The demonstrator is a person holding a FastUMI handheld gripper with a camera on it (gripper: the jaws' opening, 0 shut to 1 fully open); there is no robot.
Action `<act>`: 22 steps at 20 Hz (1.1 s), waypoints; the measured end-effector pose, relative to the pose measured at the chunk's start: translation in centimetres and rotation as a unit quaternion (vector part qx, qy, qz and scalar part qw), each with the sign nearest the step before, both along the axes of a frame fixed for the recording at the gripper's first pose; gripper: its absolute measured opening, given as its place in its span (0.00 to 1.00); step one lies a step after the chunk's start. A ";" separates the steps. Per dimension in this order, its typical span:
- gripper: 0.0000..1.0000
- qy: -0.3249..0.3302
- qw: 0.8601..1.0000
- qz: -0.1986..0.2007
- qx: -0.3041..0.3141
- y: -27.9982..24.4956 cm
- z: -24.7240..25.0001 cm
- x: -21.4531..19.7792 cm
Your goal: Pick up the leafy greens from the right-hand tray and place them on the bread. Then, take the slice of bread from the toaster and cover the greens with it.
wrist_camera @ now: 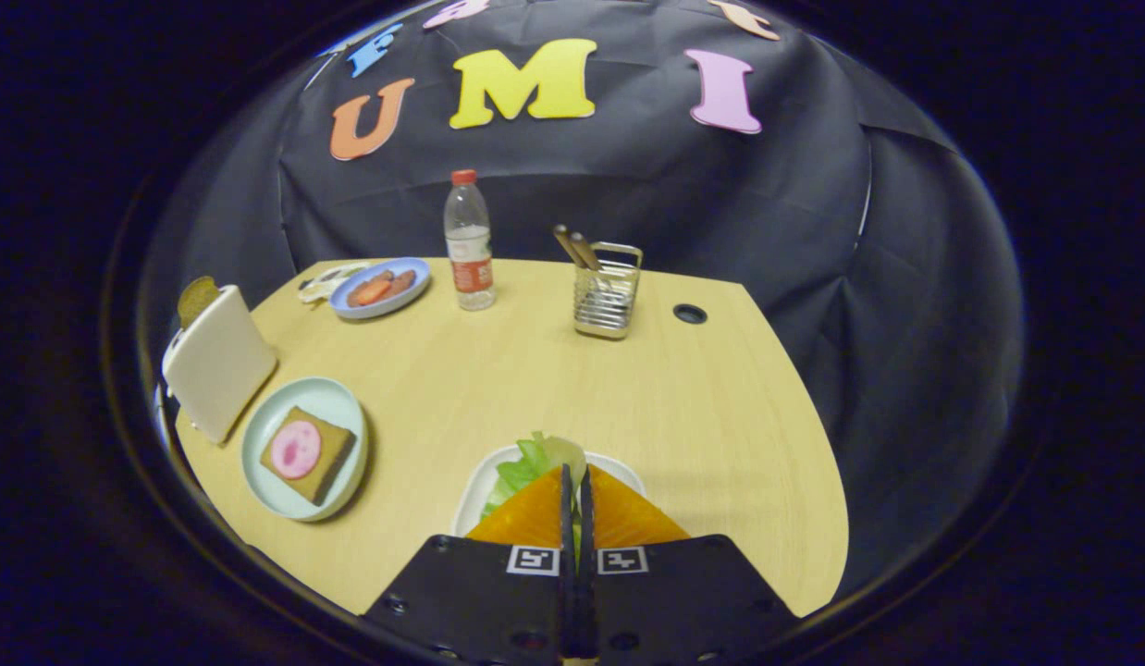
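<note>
The leafy greens [533,460], pale green and ruffled, lie on a white tray [475,495] at the desk's [535,370] near edge, poking forward past the tips of the gripper [575,474], whose jaws are nearly closed, a sliver of leaf between them, though a firm pinch cannot be told.

No wording can be read anywhere. The water bottle [468,242], standing near the far edge of the bench [554,388], wears a red and white label, but its print is too small to make out. The claw [575,481], its fingers nearly closed together over the leafy greens [526,462], carries two square black-and-white coded markers [578,560], patterns and not letters.
</note>
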State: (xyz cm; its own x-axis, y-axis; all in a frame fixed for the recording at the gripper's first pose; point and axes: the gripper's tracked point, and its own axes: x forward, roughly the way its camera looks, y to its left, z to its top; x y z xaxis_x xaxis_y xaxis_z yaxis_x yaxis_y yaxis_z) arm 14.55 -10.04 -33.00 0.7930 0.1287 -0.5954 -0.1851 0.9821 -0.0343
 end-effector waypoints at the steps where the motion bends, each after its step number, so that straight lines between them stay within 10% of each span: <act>1: 0.00 -0.003 1.000 0.010 0.005 1.1 0.9 -0.4; 13: 0.00 0.000 0.991 0.113 0.071 19.2 8.3 -7.3; 22: 0.00 0.153 0.969 0.063 0.184 28.6 2.6 -8.7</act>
State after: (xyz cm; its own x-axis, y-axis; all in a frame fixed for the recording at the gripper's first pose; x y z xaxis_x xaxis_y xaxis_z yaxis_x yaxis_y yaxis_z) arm 5.83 18.53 -30.37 0.5515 0.4610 -0.6952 -0.2509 0.8865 0.3888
